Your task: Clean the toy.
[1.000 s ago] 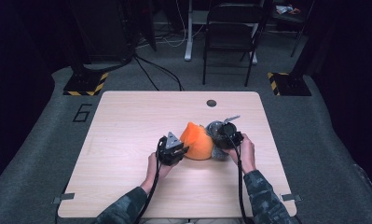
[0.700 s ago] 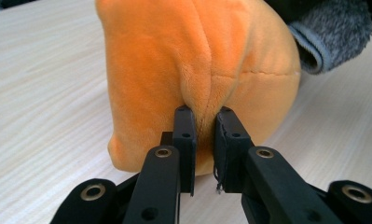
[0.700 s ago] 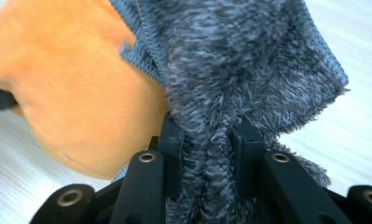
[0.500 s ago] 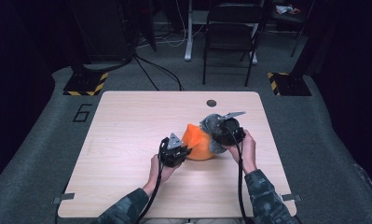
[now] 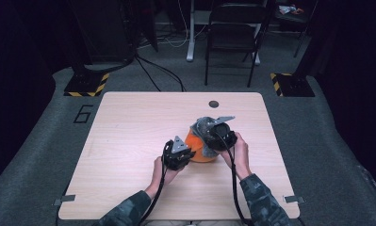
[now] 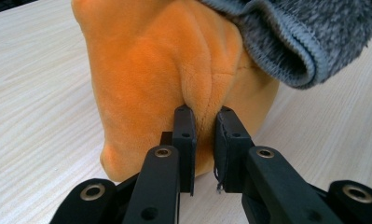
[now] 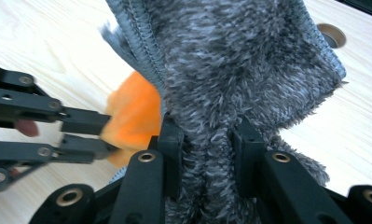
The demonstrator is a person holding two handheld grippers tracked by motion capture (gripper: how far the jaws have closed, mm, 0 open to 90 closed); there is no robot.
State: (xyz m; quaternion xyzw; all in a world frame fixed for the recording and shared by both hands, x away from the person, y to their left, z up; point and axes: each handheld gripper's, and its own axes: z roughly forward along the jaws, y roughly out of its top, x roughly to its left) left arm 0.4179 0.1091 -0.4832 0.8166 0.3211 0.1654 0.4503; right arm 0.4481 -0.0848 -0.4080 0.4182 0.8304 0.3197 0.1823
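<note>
The left gripper (image 6: 203, 133) has its jaws drawn narrow, pinching a fold of the orange plush (image 6: 174, 70) low on the side that faces it. In the high view this gripper (image 5: 184, 155) lies level just above the bench (image 5: 129, 127), pointing at the plush (image 5: 197, 150) from the person's near left, with the left hand (image 5: 161, 170) wrapped round its rear and the forearm running back toward the near edge.

The right gripper (image 7: 206, 140) is also narrow, clamped on a thick bunch of the grey fleece cloth (image 7: 249, 60), which rises from between its pads and spreads above them. In the high view the right gripper (image 5: 213, 133) sits over the top right of the plush, the right hand (image 5: 238, 151) behind it, the wrist raised higher than the left one.

The grey cloth (image 5: 203, 126) drapes over the top and far side of the plush; its hemmed edge (image 6: 286, 51) hangs past the plush's upper right. The plush rests on the bench, right of its middle, well short of the round hole (image 5: 214, 104) near the far edge.
</note>
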